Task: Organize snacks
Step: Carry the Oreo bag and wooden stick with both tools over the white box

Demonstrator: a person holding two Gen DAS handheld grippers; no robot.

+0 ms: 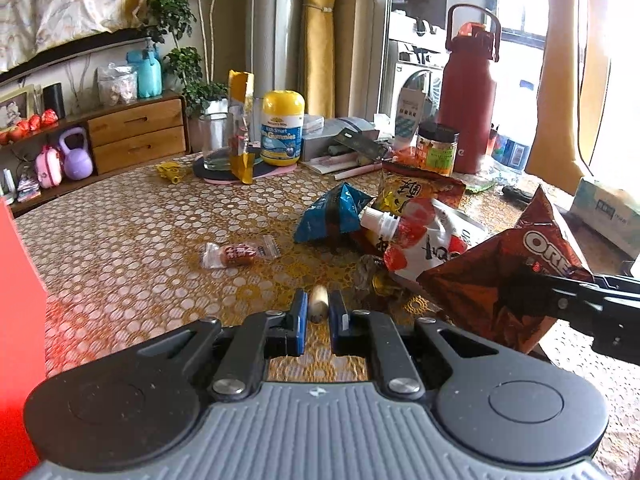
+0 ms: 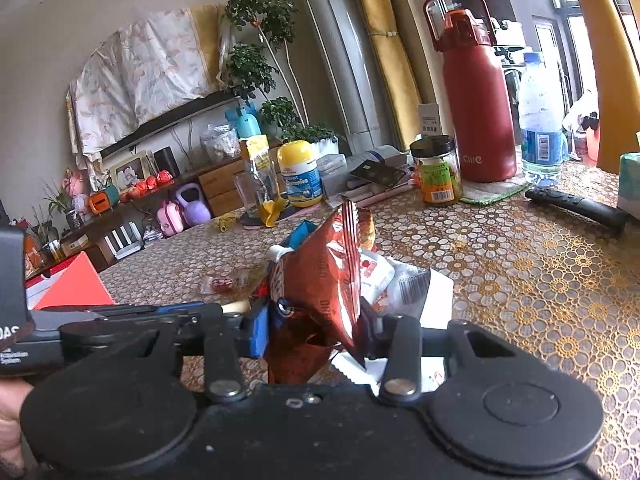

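A brown Oreo bag point(image 2: 320, 288) is clamped between the jaws of the right gripper point(image 2: 316, 332) and is held raised above the table point(image 2: 540, 280); its crinkled top edge stands upward. In the left wrist view the same bag point(image 1: 516, 280) is seen at the right, gripped by the black fingers reaching in from the edge.

A small beige cylinder-shaped snack point(image 1: 319, 303) is pinched between the blue pads of the left gripper point(image 1: 319, 312), whose jaws are closed narrowly around it, just above the patterned tablecloth.

A heap of snacks is left in the middle of the table: a blue packet point(image 1: 330, 214), an orange-yellow packet point(image 1: 416, 190) and a white spouted pouch with red fruit print point(image 1: 420, 236), which are piled touching one another. A small clear-wrapped red sweet point(image 1: 240, 252) is lying apart to their left.

Further back, a yellow-lidded gummies bottle point(image 1: 282, 128), a drinking glass point(image 1: 216, 140), a dark-lidded jar point(image 1: 436, 148) and a tall red flask point(image 1: 468, 96) are standing. A red box point(image 2: 72, 284) is seen at the left edge.
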